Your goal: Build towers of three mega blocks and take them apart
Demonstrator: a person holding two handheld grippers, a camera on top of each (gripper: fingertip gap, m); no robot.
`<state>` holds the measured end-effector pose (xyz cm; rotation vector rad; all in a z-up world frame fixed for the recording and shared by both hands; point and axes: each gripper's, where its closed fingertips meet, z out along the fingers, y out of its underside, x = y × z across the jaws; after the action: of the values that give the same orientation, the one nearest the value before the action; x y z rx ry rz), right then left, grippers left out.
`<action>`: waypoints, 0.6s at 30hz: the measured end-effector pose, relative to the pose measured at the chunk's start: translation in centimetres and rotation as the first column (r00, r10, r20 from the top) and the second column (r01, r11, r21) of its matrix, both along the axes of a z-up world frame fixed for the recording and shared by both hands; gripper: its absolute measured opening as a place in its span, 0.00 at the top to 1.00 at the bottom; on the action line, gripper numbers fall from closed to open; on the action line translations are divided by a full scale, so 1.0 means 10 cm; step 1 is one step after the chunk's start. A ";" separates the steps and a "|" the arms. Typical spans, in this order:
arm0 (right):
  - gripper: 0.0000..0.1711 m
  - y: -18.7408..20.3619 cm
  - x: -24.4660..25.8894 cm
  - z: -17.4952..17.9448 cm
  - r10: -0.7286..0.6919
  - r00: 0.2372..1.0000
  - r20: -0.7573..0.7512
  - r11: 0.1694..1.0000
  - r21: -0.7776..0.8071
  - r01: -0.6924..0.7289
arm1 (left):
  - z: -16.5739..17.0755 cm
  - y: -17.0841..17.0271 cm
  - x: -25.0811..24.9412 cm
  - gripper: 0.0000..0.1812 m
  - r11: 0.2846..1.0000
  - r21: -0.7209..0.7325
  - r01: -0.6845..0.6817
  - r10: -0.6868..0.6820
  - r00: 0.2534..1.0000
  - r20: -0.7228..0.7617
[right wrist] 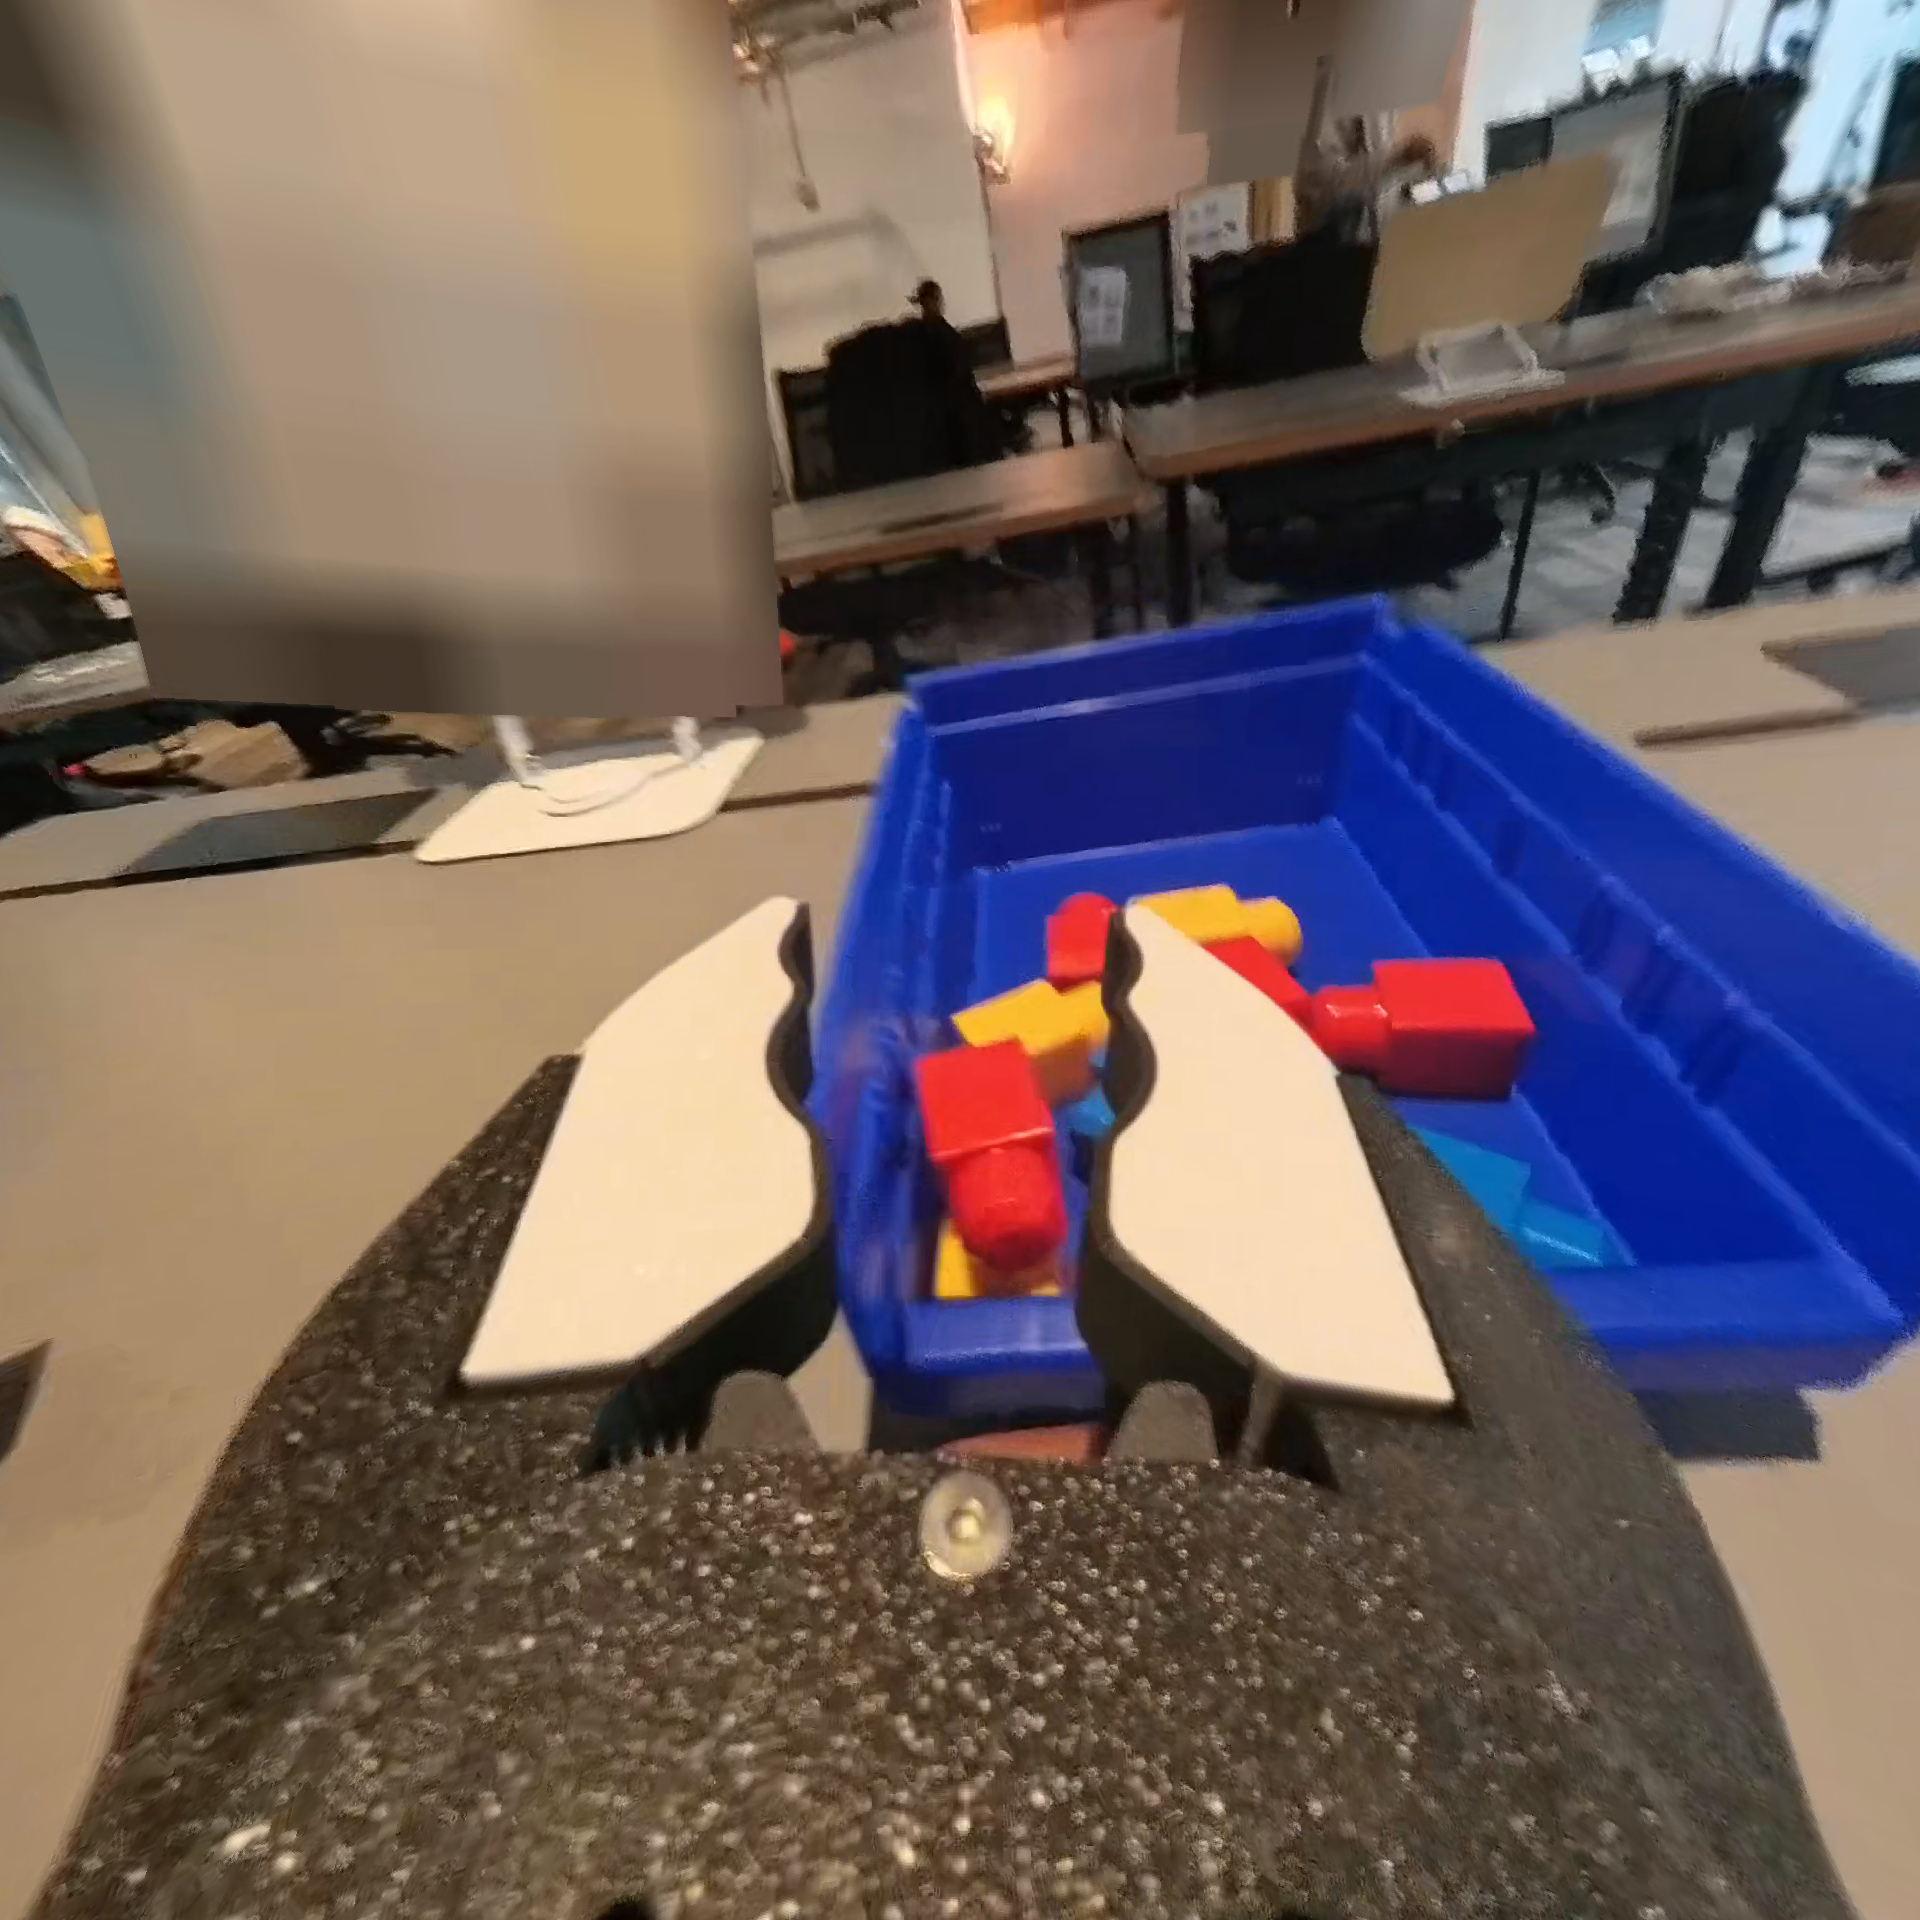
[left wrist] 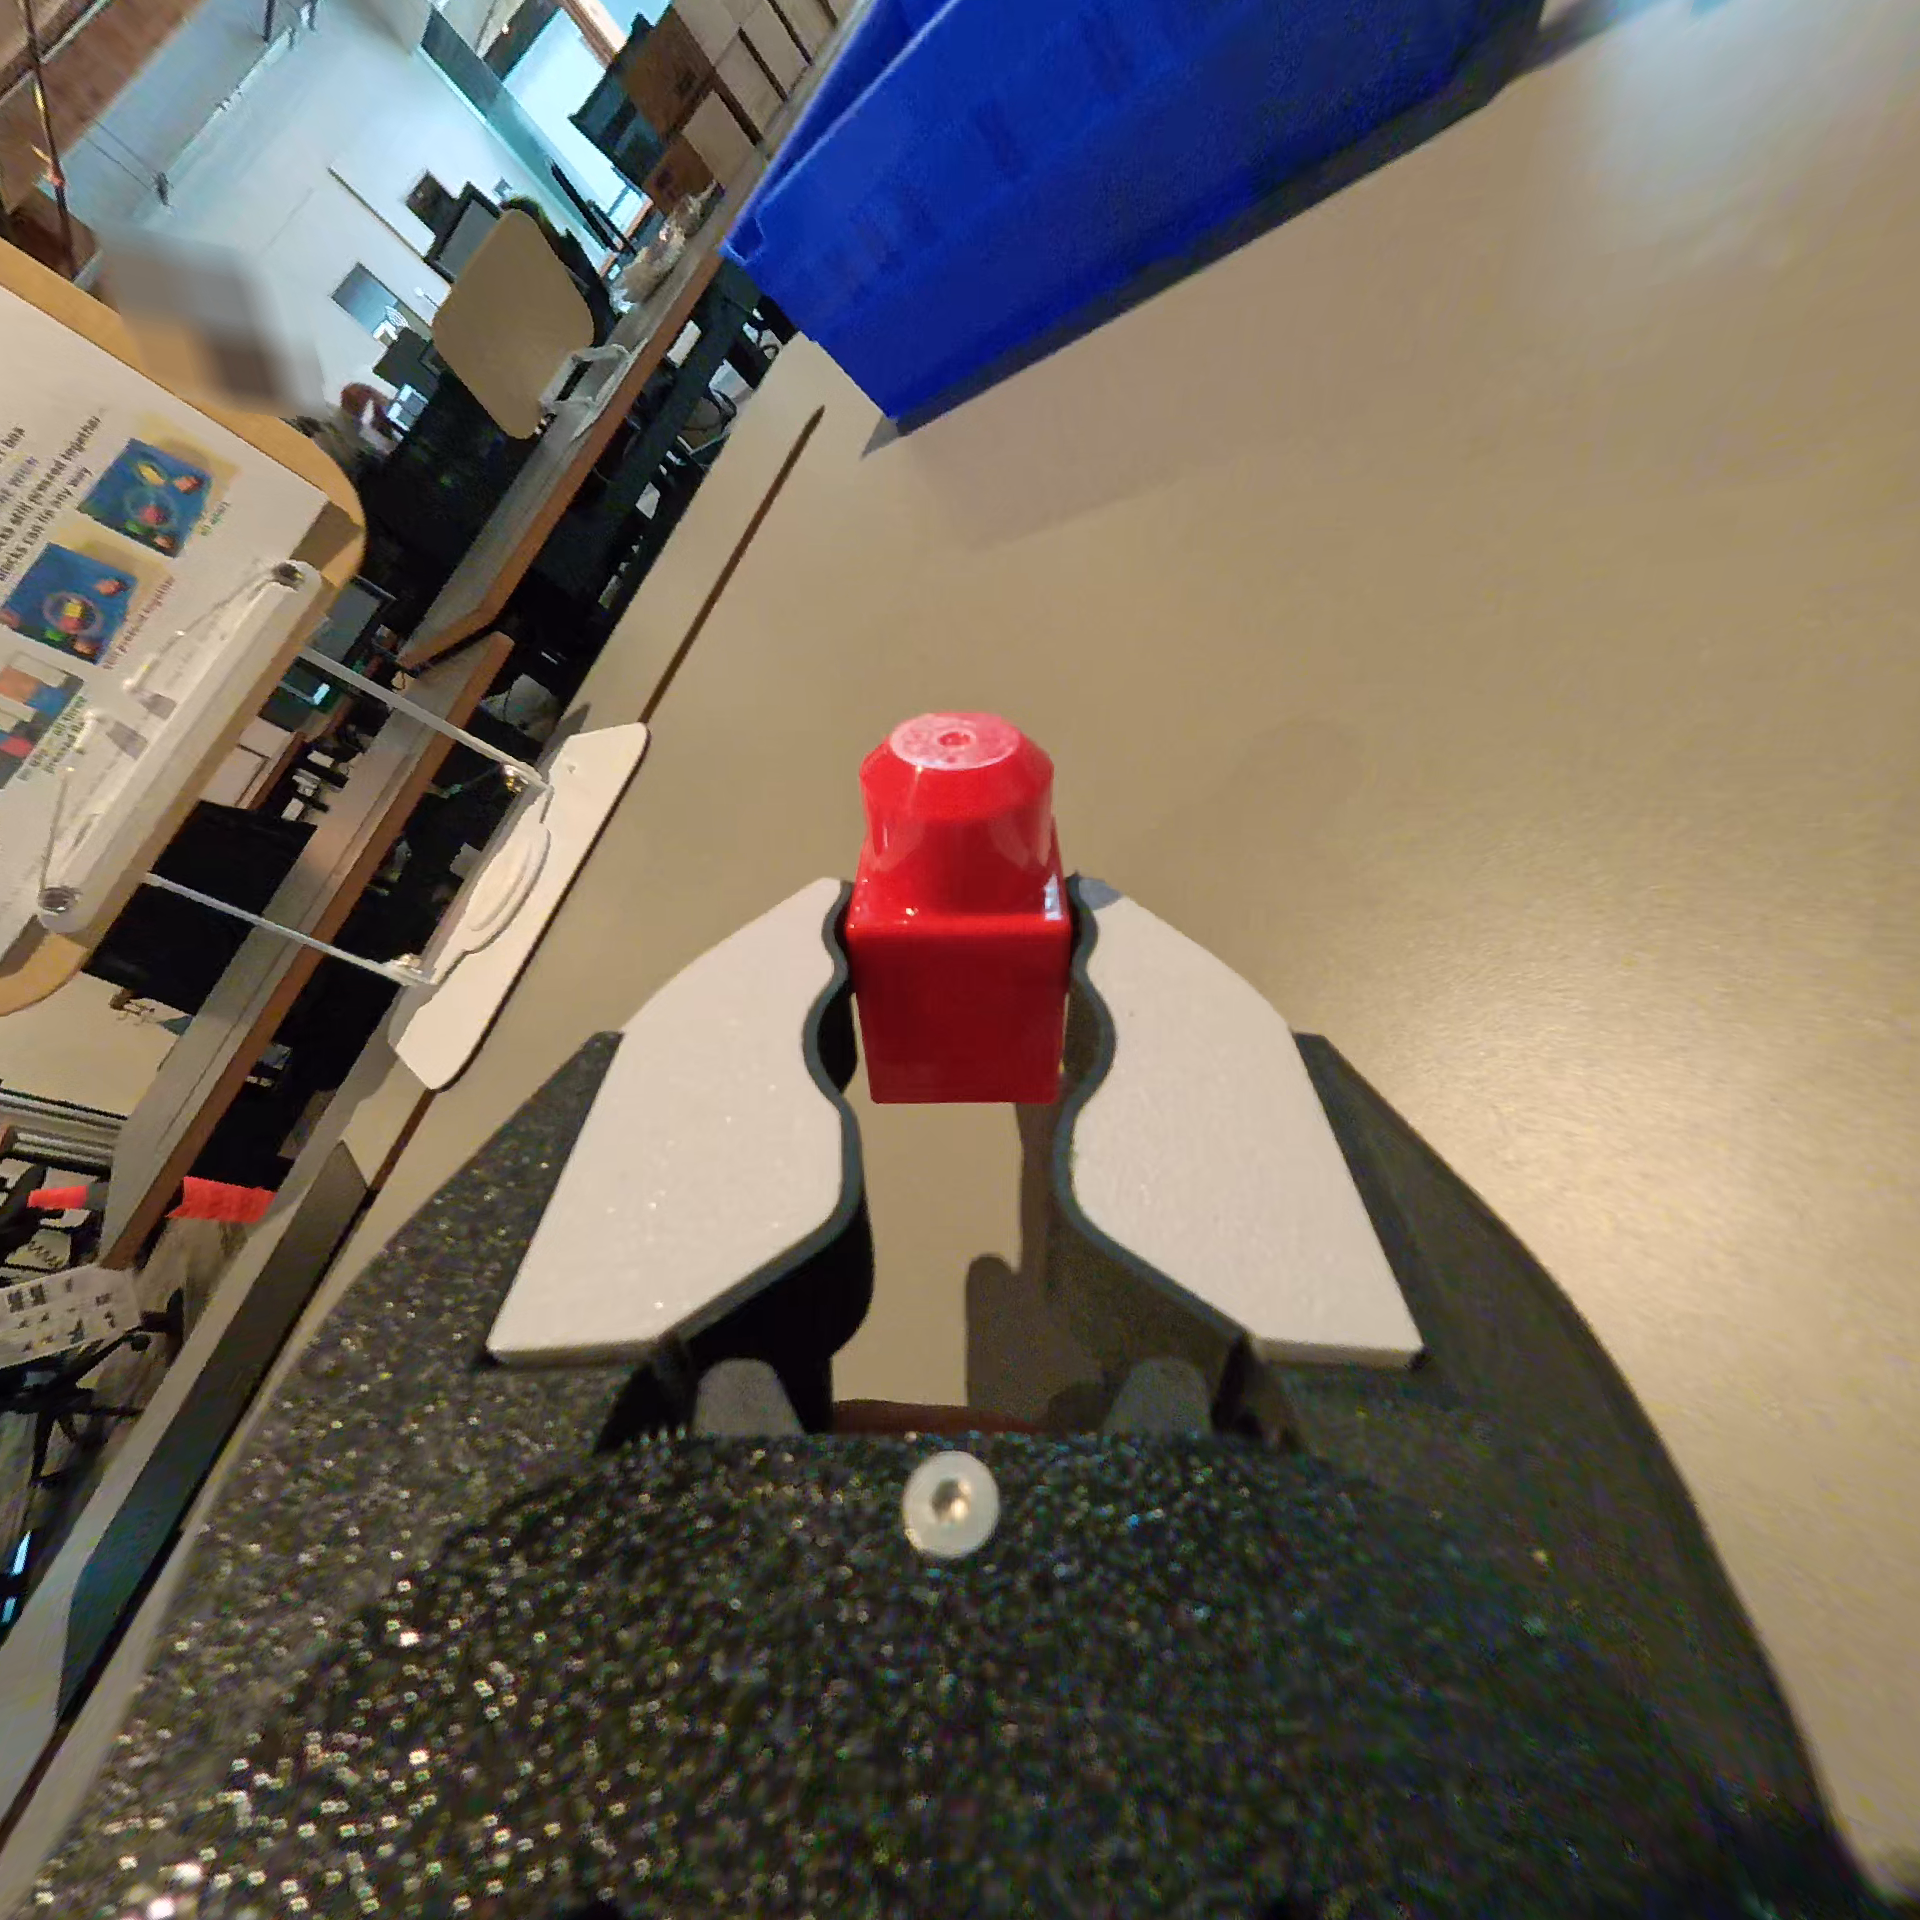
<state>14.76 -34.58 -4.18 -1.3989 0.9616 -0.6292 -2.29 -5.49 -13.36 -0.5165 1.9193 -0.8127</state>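
My left gripper [left wrist: 958,896] is shut on a red mega block [left wrist: 956,935], stud pointing forward, held above the beige table [left wrist: 1455,831]. The blue bin [left wrist: 1039,177] lies beyond it at the top of the left wrist view. In the right wrist view my right gripper [right wrist: 956,925] is open and empty, hovering over the near left corner of the blue bin [right wrist: 1662,1039]. The bin holds several loose blocks: a red one [right wrist: 987,1143] between my fingers, a second red one [right wrist: 1434,1023] to the right, yellow ones [right wrist: 1039,1023] and blue ones [right wrist: 1538,1216].
A white stand base [right wrist: 603,800] sits on the table left of the bin and also shows in the left wrist view [left wrist: 520,883], holding a printed sheet [left wrist: 94,582]. Desks, chairs and a person [right wrist: 935,343] are far behind.
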 end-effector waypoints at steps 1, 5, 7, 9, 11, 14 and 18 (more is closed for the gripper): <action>0.69 0.09 -0.09 0.11 0.033 0.999 0.034 0.999 -0.011 -0.032 | 0.02 0.00 0.00 0.80 1.000 -0.006 0.001 -0.001 1.000 0.010; 0.71 0.77 -0.62 0.41 0.271 0.956 0.110 0.955 -0.153 -0.253 | 0.14 -0.04 -0.03 0.80 0.999 -0.018 0.028 -0.026 0.997 0.076; 0.70 1.22 -0.94 0.37 0.423 0.902 0.088 0.888 -0.236 -0.393 | 0.20 -0.07 -0.05 0.80 0.999 0.000 0.041 -0.041 0.992 0.120; 0.69 1.68 -1.27 0.22 0.564 0.826 0.028 0.796 -0.287 -0.533 | 0.24 -0.10 -0.07 0.80 0.998 0.030 0.055 -0.059 0.984 0.167; 0.67 2.09 -1.57 0.02 0.672 0.740 -0.041 0.698 -0.299 -0.651 | 0.28 -0.15 -0.11 0.80 0.995 0.063 0.075 -0.087 0.975 0.206; 0.63 2.55 -1.91 -0.35 0.753 0.641 -0.147 0.581 -0.309 -0.753 | 0.29 -0.22 -0.14 0.80 0.988 0.122 0.093 -0.121 0.962 0.243; 0.70 2.83 -2.07 -0.67 0.759 0.615 -0.214 0.533 -0.337 -0.776 | 0.27 -0.31 -0.19 0.80 0.974 0.187 0.129 -0.176 0.948 0.265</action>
<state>-5.99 -6.29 -10.86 -2.0211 0.1347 -0.0974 -4.16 -8.55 -10.69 -0.1413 1.7579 -0.7694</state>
